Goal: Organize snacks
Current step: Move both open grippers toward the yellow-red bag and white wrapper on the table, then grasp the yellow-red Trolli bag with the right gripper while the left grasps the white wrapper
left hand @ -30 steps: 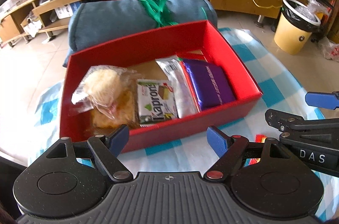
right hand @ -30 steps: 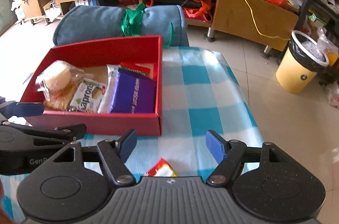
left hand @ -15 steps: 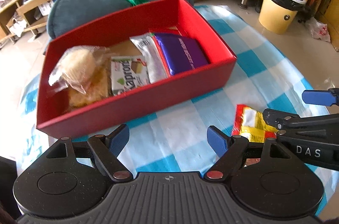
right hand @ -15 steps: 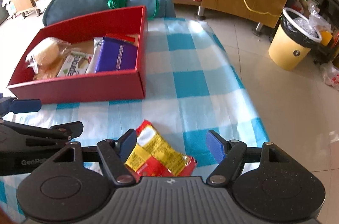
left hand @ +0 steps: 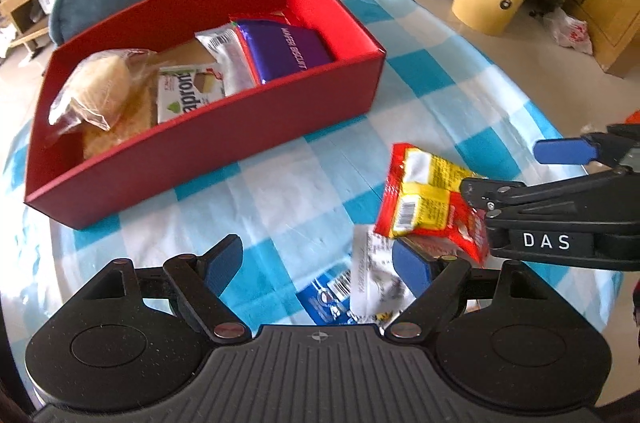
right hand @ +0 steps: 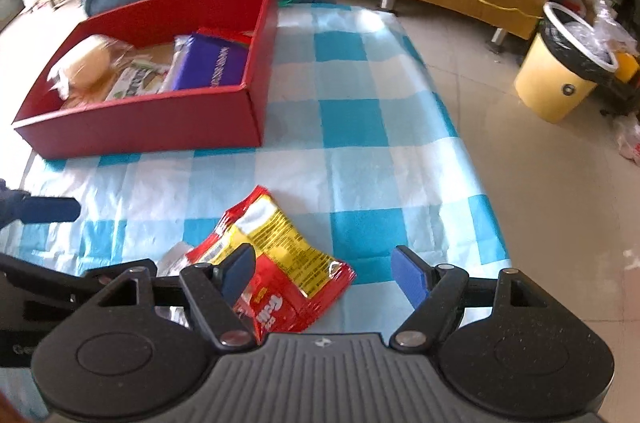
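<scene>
Your next pick, as I judge it, is the crinkled red-and-yellow foil snack packet [right hand: 276, 259], which lies flat on the blue-and-white checked tablecloth [right hand: 360, 127], well apart from the open red cardboard box [right hand: 160, 127] that already holds the other snacks.

Your right gripper [right hand: 324, 275] has its fingers spread wide and holds nothing. The packet sits under its left finger, not centred in the gap, so shift the gripper toward your left until the packet's middle lies between the blue pads. Come down low, then close on the puffed body of the bag, not the thin sealed edge; foil like this will likely slip or fold if you pinch only a corner.

Your left gripper [left hand: 318, 263] is also spread open and empty. In its view a white-and-blue plastic wrapper [left hand: 360, 283] lies just beside the red packet and partly beneath it. Watch that overlap: lift the red packet straight up so that you do not drag the wrapper along, or take the wrapper with the left gripper afterwards.

In the box, a purple biscuit pack [left hand: 288, 53] fills the right end and a bagged bread bun [left hand: 100, 87] the left. The back of the box looks freest; aim there and release low.
</scene>
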Available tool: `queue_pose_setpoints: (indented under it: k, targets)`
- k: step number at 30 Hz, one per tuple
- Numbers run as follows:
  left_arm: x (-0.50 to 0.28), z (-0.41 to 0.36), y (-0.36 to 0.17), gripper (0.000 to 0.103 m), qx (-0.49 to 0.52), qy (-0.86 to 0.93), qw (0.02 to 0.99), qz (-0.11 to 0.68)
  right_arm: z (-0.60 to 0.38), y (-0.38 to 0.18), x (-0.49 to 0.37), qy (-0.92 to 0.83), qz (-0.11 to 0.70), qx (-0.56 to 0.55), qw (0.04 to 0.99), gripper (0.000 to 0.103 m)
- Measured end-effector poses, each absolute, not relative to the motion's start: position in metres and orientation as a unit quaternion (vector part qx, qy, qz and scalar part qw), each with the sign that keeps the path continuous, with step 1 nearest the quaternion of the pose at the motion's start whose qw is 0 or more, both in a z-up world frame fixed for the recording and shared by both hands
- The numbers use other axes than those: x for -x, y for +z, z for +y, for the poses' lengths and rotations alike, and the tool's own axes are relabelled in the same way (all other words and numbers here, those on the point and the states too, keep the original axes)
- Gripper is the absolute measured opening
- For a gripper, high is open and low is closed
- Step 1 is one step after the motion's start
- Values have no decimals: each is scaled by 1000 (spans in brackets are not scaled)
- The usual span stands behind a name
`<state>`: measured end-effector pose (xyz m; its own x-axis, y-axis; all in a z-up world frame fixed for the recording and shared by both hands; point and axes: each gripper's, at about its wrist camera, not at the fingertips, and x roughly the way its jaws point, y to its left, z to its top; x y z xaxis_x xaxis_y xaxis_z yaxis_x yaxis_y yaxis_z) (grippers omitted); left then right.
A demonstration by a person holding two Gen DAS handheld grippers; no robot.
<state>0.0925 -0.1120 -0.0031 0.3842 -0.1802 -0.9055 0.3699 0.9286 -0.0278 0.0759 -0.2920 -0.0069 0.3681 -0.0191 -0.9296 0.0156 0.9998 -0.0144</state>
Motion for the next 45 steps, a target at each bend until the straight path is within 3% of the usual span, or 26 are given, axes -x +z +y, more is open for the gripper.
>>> queue_pose_setpoints:
  k: [26,29,31,33,45]
  targets:
    - [-82,-130,-20,88,-154,-302,767,545,-256,-43,-104,145,607,125,772,75]
    - [-80,-132,-19,88,-161,-311,766,540,-260,-48,-106,117,612,121,772,71]
    - [-77,-135,-18,88,-169,-320,765,533,-268,-47,-107,112,617,88,774,55]
    - [-77,-139,-17,88,-183,-329,764,525,-280,-45,-107,93,620,59,777,50]
    - [-78,-176,-30,88,-350,-437,677,478,-300,-44,-108,63,623,19,780,50]
